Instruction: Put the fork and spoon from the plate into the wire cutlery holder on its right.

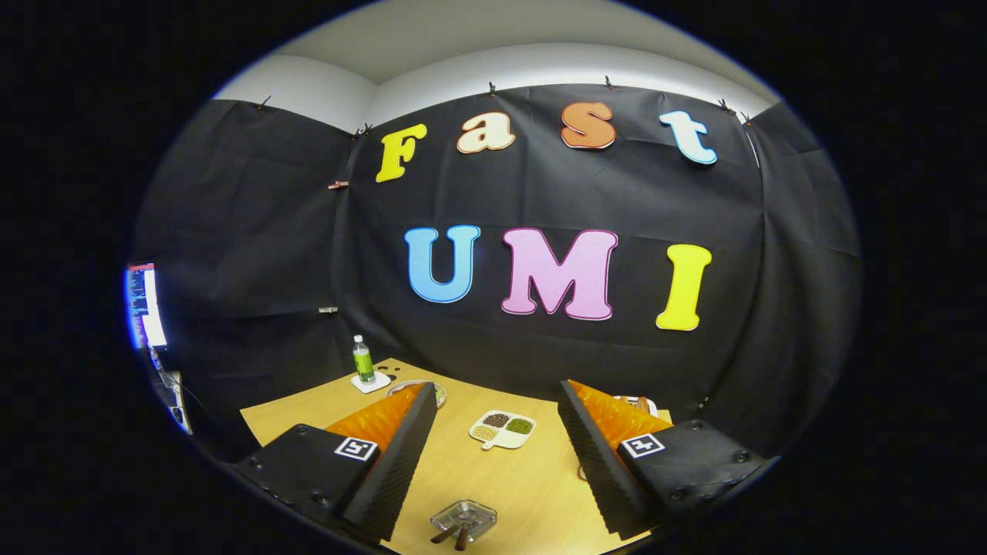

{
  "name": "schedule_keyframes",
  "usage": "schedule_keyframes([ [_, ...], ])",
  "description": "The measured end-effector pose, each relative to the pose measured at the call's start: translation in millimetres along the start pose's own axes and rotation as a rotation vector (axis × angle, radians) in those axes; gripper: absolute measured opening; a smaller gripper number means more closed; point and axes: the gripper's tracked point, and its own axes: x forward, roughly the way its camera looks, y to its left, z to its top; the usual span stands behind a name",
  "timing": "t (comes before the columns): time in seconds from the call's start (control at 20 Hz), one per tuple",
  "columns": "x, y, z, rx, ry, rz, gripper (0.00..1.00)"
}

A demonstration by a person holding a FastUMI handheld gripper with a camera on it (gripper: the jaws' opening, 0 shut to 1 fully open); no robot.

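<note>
A monitor (145, 306) glows at the far left, beside the booth's black cloth wall. Further right, a green bottle (362, 360) stands upright on a small white coaster (371, 382) at the back corner of the wooden table (532, 486).

The gripper (497, 408) is held above the table with its fingers spread wide — nothing sits between them and they touch nothing. The left finger (393, 455), black-ribbed on its inner face and orange on its outer side, partly covers a plate (438, 393) whose rim peeks out just past its tip; whether the fork and spoon lie on it cannot be told from here.

In the gap between the fingers, beyond their tips, lies a white divided dish (503, 429) with dark, green and pale fillings in its compartments. Nearer, low between the finger bases, sits a small clear glass tray (463, 518) with two dark stick-like things (453, 534) leaning out of it.

The right finger (609, 455) hides most of a pale object (637, 402) just behind its tip — too little of it shows to say whether this is the wire cutlery holder.
</note>
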Motion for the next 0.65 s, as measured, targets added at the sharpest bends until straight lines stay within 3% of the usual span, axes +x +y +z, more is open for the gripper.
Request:
schedule_keyframes([
  [0.65,8.6,-5.4,-2.1,-0.002,0.007,0.020,0.98],
])
